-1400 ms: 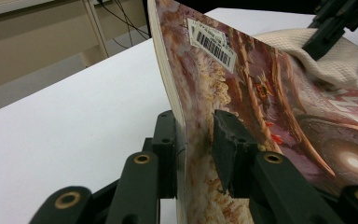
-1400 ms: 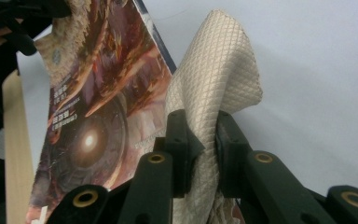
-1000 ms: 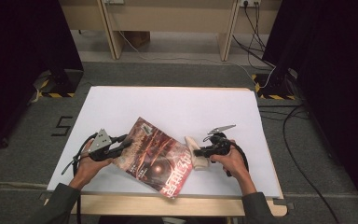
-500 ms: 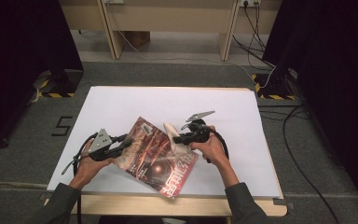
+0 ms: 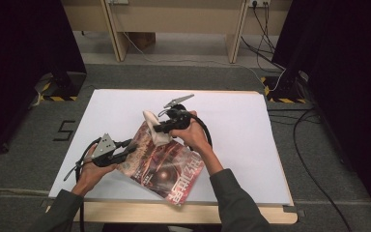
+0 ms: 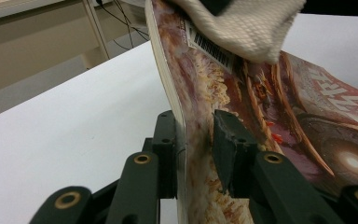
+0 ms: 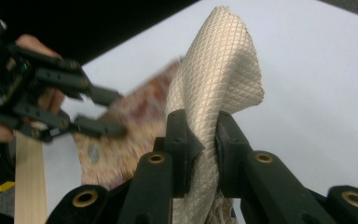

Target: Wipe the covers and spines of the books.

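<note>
The right gripper (image 5: 150, 129) is clamped on a folded cream cloth (image 5: 153, 126), whose quilted weave bulges up between the jaws in the right gripper view (image 7: 216, 88). The left gripper (image 5: 131, 148) grips the left edge of a magazine (image 5: 166, 166), the glossy reddish cover pinched between its jaws (image 6: 193, 154) with the edge lifted off the table. In the left gripper view the cloth (image 6: 242, 23) rests on the cover's upper corner, over a barcode label (image 6: 209, 44).

The magazine lies skewed at the near middle of the white table (image 5: 241, 130), its lower corner close to the near wooden edge (image 5: 251, 212). The far half of the table and the whole right side lie bare, so room is widest there; to the left a strip of bare top runs beyond the left hand (image 5: 89, 169). Grey carpet surrounds the table, with cables (image 5: 314, 159) trailing on the right and desk legs (image 5: 118, 34) at the back.

A second ago the right gripper sat low beside the magazine's right edge with the cloth at the table. Since then it has travelled leftward and away from the person across the cover, reaching the upper left corner, and sits higher. The left gripper and the magazine keep their place.
</note>
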The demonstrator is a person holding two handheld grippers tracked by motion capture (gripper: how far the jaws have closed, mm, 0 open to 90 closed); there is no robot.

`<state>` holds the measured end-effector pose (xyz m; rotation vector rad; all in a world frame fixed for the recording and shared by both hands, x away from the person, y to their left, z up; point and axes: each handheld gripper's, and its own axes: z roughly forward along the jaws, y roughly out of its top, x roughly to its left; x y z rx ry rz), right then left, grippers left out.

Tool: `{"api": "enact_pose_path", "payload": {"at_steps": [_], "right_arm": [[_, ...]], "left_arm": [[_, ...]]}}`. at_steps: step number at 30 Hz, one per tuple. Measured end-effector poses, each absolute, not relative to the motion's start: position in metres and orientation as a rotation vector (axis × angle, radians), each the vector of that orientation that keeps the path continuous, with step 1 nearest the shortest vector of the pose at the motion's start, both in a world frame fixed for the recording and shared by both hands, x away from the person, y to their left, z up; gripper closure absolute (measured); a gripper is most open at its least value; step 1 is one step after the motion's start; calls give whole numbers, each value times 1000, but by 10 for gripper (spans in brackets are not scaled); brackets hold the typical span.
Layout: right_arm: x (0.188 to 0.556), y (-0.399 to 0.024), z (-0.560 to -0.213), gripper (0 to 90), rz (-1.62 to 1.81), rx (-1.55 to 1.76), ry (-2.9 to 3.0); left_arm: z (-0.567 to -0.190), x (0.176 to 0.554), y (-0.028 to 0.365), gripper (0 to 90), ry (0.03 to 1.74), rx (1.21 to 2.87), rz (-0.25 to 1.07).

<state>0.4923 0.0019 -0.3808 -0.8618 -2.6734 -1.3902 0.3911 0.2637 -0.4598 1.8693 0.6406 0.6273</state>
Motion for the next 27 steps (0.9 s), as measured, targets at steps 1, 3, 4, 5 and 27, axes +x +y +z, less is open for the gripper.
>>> {"api": "enact_pose_path", "payload": {"at_steps": [1, 3, 4, 5, 27], "right_arm": [[494, 5, -379, 780, -1387, -858, -2682], [496, 11, -377, 780, -1389, -854, -2679], [497, 13, -376, 780, -1395, -846, -2678], [498, 14, -376, 780, -1397, -844, -2678], [479, -20, -407, 782, -1302, -816, -2677]], "left_arm": [[-460, 391, 264, 710, 639, 1869, 630], [-460, 391, 264, 710, 637, 1870, 625], [-460, 391, 264, 710, 637, 1869, 625], [-461, 391, 264, 710, 638, 1869, 625], [-460, 391, 263, 707, 640, 1873, 628]]}}
